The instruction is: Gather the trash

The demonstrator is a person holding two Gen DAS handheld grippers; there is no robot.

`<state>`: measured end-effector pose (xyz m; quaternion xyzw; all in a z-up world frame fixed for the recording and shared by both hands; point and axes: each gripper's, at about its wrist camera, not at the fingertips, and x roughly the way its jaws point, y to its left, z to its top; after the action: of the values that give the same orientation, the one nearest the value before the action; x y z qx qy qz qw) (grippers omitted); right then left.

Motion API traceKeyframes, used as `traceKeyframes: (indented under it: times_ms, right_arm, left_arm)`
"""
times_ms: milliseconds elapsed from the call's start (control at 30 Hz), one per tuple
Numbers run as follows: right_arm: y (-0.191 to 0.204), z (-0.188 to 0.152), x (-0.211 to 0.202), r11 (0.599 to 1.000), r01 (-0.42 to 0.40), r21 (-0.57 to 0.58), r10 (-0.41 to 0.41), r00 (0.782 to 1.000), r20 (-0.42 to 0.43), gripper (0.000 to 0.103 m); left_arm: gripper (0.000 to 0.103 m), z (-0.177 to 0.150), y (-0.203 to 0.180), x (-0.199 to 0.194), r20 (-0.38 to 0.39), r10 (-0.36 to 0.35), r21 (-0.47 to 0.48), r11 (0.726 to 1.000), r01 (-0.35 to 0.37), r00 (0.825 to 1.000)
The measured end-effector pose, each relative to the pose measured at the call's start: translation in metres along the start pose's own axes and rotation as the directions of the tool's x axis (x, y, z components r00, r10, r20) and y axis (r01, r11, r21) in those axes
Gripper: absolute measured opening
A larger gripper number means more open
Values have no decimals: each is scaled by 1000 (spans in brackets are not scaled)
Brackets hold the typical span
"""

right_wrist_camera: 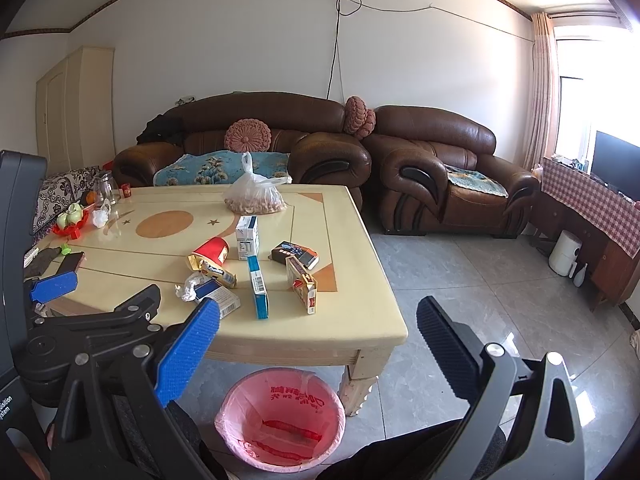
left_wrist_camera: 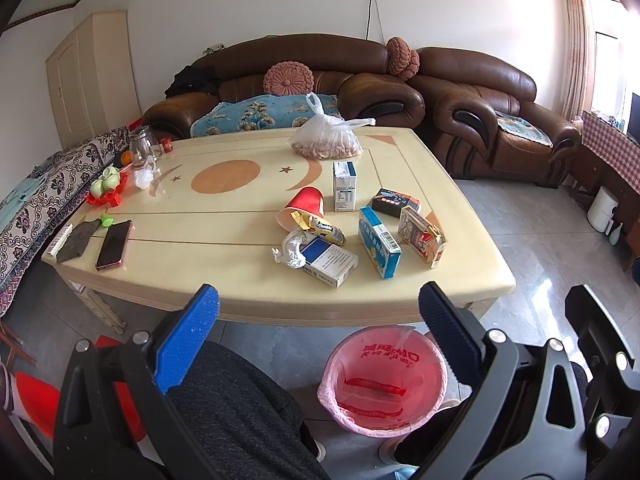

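At the far left of the worktop (left_wrist_camera: 248, 300), a glass jug (left_wrist_camera: 140, 147), green teacups on a red stand (left_wrist_camera: 106, 186) and a phone (left_wrist_camera: 114, 245) were seen; these were judged to be household items, not trash. At the far centre, a tied plastic bag of nuts (left_wrist_camera: 326, 140) was set.

The trash was grouped on the near right part of the worktop. From left to right, a crumpled tissue (left_wrist_camera: 290, 249) was found touching a blue-and-white box (left_wrist_camera: 330, 262), with a yellow wrapper (left_wrist_camera: 318, 229) lying at the mouth of a tipped red paper cup (left_wrist_camera: 304, 207). A white carton (left_wrist_camera: 345, 186) stood upright behind them. Further right, a blue box (left_wrist_camera: 379, 242), a dark box (left_wrist_camera: 396, 202) and a red-and-gold pack (left_wrist_camera: 422, 237) were laid.

Below the near edge, on the floor, a pink-lined bin (left_wrist_camera: 384, 388) was placed. Only the red print of its liner could be made out inside; whether anything had been dropped in could not be told.

The left gripper (left_wrist_camera: 318, 310) and the right gripper (right_wrist_camera: 318, 322) were held short of the worktop, fingers spread wide and holding nothing. Collection was judged not to have begun visibly; every piece remained to be moved to the bin.
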<state>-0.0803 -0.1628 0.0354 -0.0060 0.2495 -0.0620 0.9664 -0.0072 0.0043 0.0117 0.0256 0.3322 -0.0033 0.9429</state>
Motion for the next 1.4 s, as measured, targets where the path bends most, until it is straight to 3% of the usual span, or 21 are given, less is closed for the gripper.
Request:
traceKeyframes:
  times_ms: [1400]
  right_arm:
    - [6, 18, -14, 1000, -12, 3, 12, 1000, 8, 97]
  left_arm:
    - [98, 2, 4, -4, 11, 11, -7, 1000, -11, 1000]
